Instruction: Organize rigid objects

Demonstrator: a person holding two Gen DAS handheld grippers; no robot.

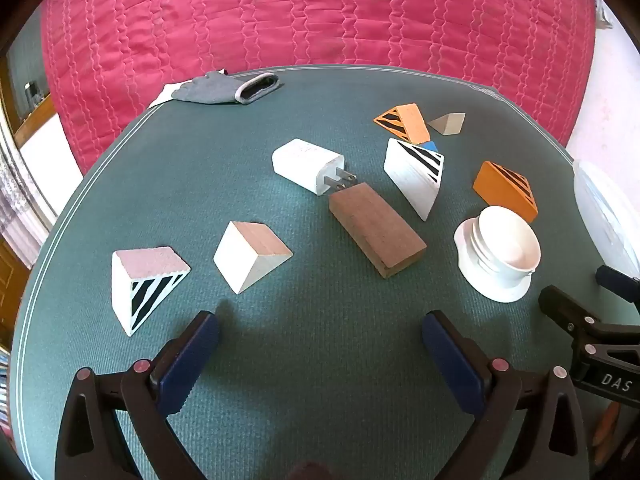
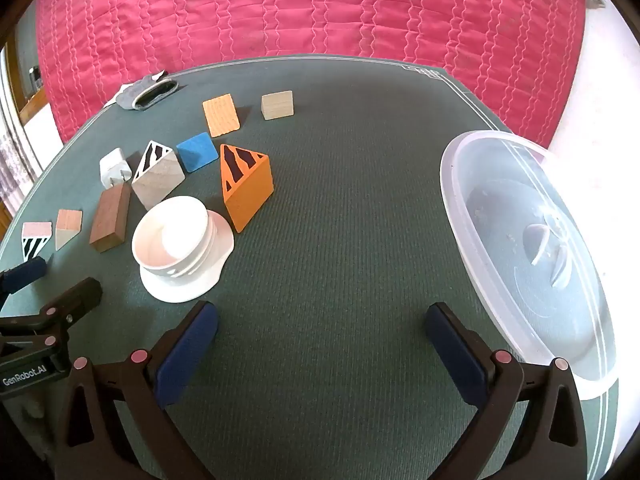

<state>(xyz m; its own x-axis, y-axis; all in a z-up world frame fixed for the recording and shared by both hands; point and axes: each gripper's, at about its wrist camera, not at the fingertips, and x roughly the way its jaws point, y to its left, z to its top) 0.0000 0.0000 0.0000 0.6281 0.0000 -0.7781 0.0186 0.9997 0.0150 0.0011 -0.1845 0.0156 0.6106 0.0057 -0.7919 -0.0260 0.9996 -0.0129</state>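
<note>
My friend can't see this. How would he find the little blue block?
Start at the green mat and find the cluster of wooden blocks on its left side. The blue block lies between the striped grey wedge and the striped orange wedge. It is the only blue one.

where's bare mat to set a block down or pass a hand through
The widest bare patch of green mat lies between the white cup-like piece and the clear plastic container. A smaller patch lies between the grey glove and the white charger. It is crowded around the brown block and striped wedges.
</note>
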